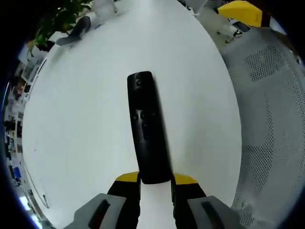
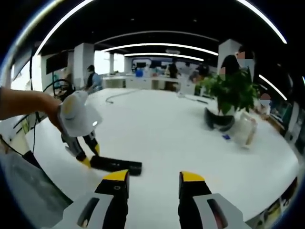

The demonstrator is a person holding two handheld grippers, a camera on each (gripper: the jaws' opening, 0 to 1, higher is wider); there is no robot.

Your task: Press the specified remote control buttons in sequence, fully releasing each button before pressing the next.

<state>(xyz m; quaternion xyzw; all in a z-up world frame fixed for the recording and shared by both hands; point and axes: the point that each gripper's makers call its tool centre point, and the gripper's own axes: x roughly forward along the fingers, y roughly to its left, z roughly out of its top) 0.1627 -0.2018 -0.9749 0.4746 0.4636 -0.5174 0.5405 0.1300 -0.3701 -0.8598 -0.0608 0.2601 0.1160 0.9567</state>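
Observation:
A long black remote control (image 1: 147, 129) lies on the white table (image 1: 81, 124), its buttons facing up and its far end pointing away. My left gripper (image 1: 156, 179) is shut on the remote's near end, a yellow-tipped finger (image 1: 127, 177) on each side. In the right gripper view the same remote (image 2: 116, 165) lies flat on the table (image 2: 162, 129), with the left gripper (image 2: 88, 160) holding its left end under a person's hand. My right gripper (image 2: 153, 179) stands open a little right of the remote's free end, nothing between its fingers.
A potted plant (image 2: 228, 95) and a white bag (image 2: 243, 129) stand at the table's far right. A cable (image 2: 119, 95) lies at the back. A white mesh chair (image 1: 271, 95) sits beyond the table edge, a yellow chair (image 1: 240, 12) farther off. People stand in the background.

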